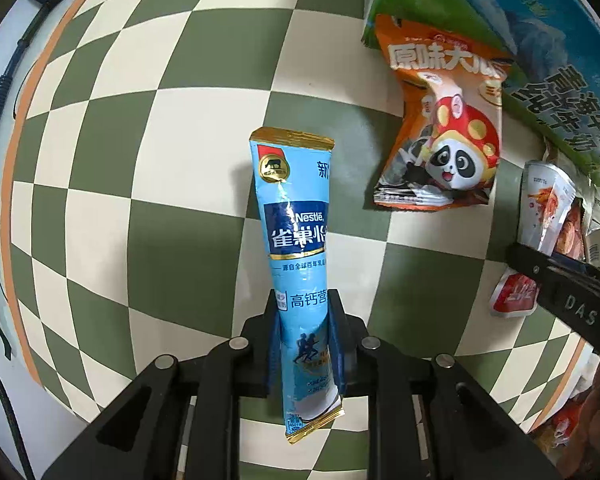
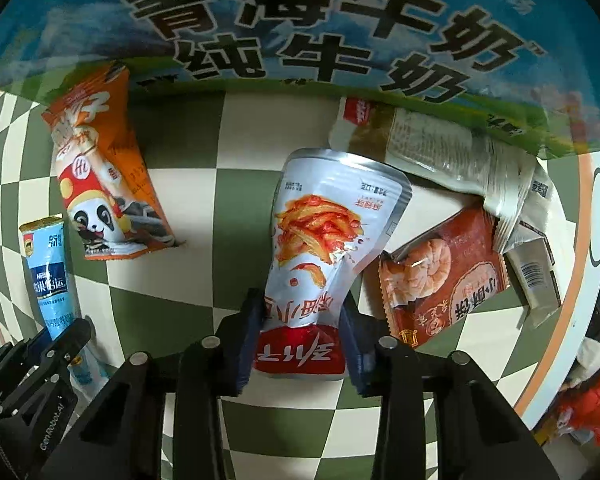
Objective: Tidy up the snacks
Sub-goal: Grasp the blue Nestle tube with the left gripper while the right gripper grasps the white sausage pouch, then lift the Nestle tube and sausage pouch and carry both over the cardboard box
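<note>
My left gripper (image 1: pixel 305 308) is shut on a long blue Nestle stick sachet (image 1: pixel 296 220) with gold ends, gripped near its lower end. It points down at the green-and-cream checkered cloth (image 1: pixel 180 120). My right gripper (image 2: pixel 302 304) is shut on a white pouch (image 2: pixel 324 224) with a red base and a picture of red spicy strips. Its blue pads pinch the pouch at its narrow waist. The blue sachet (image 2: pixel 50 268) also shows at the left edge of the right wrist view.
An orange panda snack bag (image 1: pixel 440 132) (image 2: pixel 100 168) lies between the two grippers. A large blue-and-green milk carton box (image 2: pixel 300 20) stands behind. A shrimp-picture packet (image 2: pixel 444 276) and a pale wrapped packet (image 2: pixel 440 148) lie to the right, near the round table's orange-trimmed edge (image 2: pixel 580 208).
</note>
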Demonstrator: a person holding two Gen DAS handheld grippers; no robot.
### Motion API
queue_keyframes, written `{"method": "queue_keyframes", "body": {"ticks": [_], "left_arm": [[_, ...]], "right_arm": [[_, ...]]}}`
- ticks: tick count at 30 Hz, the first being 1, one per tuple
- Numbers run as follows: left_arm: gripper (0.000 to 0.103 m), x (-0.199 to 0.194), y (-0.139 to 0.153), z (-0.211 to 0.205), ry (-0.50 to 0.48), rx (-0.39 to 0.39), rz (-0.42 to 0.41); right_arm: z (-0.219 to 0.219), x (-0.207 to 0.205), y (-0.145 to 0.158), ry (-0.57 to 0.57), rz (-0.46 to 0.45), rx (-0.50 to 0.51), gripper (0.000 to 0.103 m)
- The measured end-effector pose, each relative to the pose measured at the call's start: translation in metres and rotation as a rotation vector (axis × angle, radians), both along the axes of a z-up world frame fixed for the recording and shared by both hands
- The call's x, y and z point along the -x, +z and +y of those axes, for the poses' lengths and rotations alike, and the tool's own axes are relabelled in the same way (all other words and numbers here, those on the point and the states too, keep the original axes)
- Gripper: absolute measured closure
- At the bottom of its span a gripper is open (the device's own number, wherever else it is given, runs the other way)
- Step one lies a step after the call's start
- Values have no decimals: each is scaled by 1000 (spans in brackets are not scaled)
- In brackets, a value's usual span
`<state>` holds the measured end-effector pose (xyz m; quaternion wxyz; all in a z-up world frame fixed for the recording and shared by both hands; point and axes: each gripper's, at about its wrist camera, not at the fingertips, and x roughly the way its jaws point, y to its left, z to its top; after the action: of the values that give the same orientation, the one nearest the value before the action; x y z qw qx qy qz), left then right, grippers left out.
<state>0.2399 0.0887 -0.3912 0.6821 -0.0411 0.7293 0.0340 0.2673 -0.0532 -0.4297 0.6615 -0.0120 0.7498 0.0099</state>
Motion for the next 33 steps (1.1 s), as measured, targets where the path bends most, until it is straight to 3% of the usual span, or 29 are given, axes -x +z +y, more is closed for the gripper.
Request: {"method": "queue_keyframes", "body": {"ticks": [7, 13, 26, 33], "left_arm": [[86, 4, 23, -15, -38, 1, -37], [86, 6, 63, -35, -79, 35, -105], [86, -6, 182, -77, -172, 131, -366], [86, -26, 223, -93, -203, 154, -450]], "right_arm": [[-11, 16, 11, -30, -29, -39, 66], [-19, 28, 44, -46, -80, -105, 66], [-90, 40, 182, -105, -303, -227, 66], [-127, 27, 226, -132, -393, -270, 66]]}}
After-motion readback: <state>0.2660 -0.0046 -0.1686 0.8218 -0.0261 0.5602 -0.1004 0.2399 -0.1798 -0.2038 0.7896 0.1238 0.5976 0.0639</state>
